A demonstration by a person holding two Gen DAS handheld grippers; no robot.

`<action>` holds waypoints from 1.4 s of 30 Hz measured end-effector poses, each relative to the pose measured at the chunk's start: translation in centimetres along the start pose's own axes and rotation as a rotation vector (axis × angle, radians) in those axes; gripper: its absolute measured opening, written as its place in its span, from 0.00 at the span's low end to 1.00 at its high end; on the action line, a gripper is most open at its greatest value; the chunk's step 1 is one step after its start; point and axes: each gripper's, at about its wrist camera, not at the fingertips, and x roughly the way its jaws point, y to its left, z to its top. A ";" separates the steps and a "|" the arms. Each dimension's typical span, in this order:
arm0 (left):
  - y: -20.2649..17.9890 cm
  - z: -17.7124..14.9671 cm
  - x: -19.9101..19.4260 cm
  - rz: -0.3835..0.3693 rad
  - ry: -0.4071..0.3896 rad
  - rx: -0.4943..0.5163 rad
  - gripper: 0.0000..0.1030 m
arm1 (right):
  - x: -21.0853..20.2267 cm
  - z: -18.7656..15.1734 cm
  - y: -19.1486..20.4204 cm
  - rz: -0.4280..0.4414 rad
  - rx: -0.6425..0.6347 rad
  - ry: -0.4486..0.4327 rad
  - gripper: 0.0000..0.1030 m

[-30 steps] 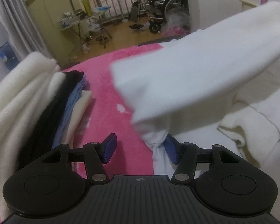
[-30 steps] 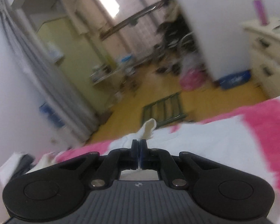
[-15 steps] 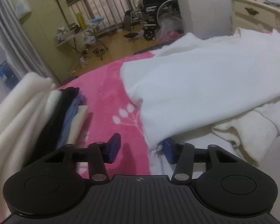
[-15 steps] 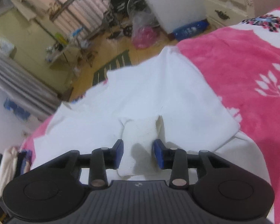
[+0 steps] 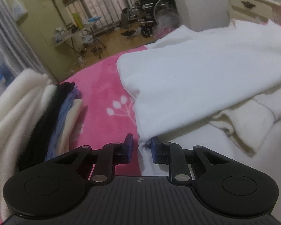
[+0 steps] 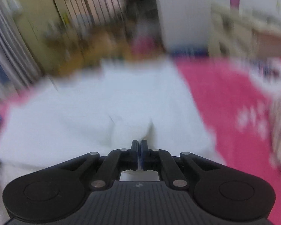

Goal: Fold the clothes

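One big white garment [image 5: 196, 78] lies on the pink blanket [image 5: 106, 86], and it is partly folded: one white layer lies over another, with a thick cuffed sleeve [image 5: 249, 123] poking out under it at about 3 o'clock in the left wrist view. Its long side runs from the near corner at 6 o'clock up to the far end at 1 o'clock.

That near corner hangs right between the fingers of the left gripper [image 5: 142, 146]. The jaws stand apart with a gap, and the cloth sits in the gap without being squeezed. So the left gripper is right at this edge.

The right gripper [image 6: 139, 150] is pinched tight on a little bunch of the same white garment [image 6: 103, 112], which spreads away from it toward 12 o'clock. This view is very blurry, so I cannot tell just which part it holds.

I think a fold is going on, with the right side holding cloth and the left side ready at the corner.

At 9 o'clock in the left view is a pile of folded clothes [image 5: 52, 116], white, black, blue and cream. A strip of pink blanket lies bare between the pile and the garment, so there is room to move there. The blanket's far edge is near 12 o'clock, with floor past it.
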 end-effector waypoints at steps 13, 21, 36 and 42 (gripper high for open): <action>8.0 -0.3 -3.5 -0.237 -0.002 -0.399 0.42 | -4.8 6.4 10.8 0.191 -0.409 -0.034 0.24; 9.2 -0.9 2.9 -0.353 0.143 -0.651 0.40 | 6.2 9.8 30.7 0.494 -0.574 0.211 0.29; 6.0 -1.5 1.5 -0.301 0.060 -0.400 0.39 | 14.9 8.7 35.3 0.423 -0.444 0.132 0.24; 7.6 -2.2 1.4 -0.344 0.053 -0.484 0.39 | 12.2 10.2 32.3 0.421 -0.408 0.078 0.23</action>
